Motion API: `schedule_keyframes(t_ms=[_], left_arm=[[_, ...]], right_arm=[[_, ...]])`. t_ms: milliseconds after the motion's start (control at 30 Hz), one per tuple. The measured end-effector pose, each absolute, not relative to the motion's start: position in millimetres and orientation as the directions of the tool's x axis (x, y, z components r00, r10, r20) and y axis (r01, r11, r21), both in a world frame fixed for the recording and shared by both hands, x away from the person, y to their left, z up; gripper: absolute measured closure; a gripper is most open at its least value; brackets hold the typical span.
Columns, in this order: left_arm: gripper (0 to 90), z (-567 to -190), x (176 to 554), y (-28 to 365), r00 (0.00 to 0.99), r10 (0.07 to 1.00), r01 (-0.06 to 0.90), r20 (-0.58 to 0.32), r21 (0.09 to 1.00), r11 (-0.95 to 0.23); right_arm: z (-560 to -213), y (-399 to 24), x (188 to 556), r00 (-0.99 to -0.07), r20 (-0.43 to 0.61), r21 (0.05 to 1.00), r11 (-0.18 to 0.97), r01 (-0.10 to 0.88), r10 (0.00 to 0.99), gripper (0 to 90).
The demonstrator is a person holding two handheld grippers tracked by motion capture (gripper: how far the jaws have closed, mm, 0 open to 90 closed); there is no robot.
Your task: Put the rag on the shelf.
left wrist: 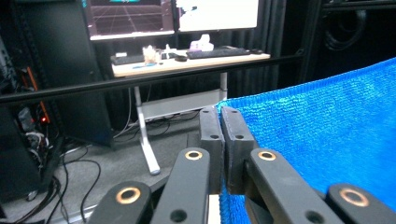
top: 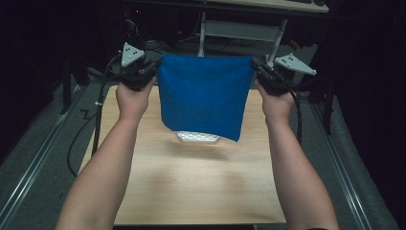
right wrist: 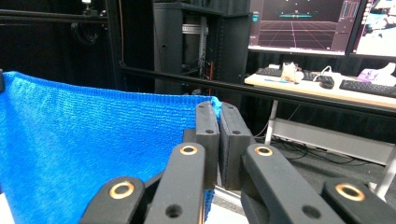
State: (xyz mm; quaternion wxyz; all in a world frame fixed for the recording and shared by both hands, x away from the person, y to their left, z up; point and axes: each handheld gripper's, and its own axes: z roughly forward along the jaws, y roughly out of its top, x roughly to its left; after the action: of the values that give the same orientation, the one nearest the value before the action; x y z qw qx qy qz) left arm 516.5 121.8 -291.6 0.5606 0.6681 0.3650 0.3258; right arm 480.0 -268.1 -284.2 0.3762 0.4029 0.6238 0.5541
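Note:
A blue knitted cloth point(top: 203, 93) hangs stretched flat in the air above the far part of the wooden table point(top: 191, 187). My left gripper point(top: 155, 67) is shut on its top left corner, and my right gripper point(top: 254, 64) is shut on its top right corner. In the left gripper view the cloth point(left wrist: 327, 130) spreads to the right of the closed jaws point(left wrist: 220, 112). In the right gripper view the cloth point(right wrist: 93, 140) spreads to the left of the closed jaws point(right wrist: 215, 107). Its lower edge hangs just above the table.
A white patterned object point(top: 198, 137) lies on the table under the cloth's lower edge, partly hidden. Beyond the table run a black rail point(left wrist: 140, 81) and a desk with keyboards and monitors point(left wrist: 187, 56). Grey floor flanks the table on both sides.

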Motion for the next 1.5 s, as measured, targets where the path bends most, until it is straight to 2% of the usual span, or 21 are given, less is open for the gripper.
schedule_keyframes(t_ms=[233, 333, 467, 867, 1500], left_arm=[[88.6, -308, 550, 120, 0.496, 0.868, 0.204, 0.029, 0.968, -0.149], [88.6, -330, 562, 117, 0.501, 0.865, 0.277, 0.017, 0.944, -0.179], [88.5, -350, 564, 117, 0.507, 0.862, 0.306, 0.009, 0.933, -0.189], [88.5, -429, 545, 122, 0.544, 0.836, 0.440, -0.072, 0.873, -0.210], [88.4, -482, 525, 124, 0.569, 0.800, 0.524, -0.191, 0.834, -0.174]], right_arm=[[-296, -263, 518, -0.371, -0.053, 0.980, 0.120, 0.159, 0.927, 89.0], [-311, -261, 533, -0.360, -0.048, 0.967, 0.134, 0.218, 0.932, 88.9], [-333, -260, 538, -0.362, -0.032, 0.951, 0.139, 0.275, 0.932, 88.9], [-393, -259, 525, -0.382, -0.017, 0.910, 0.173, 0.378, 0.924, 88.9], [-463, -254, 506, -0.407, 0.034, 0.852, 0.186, 0.490, 0.913, 88.9]])
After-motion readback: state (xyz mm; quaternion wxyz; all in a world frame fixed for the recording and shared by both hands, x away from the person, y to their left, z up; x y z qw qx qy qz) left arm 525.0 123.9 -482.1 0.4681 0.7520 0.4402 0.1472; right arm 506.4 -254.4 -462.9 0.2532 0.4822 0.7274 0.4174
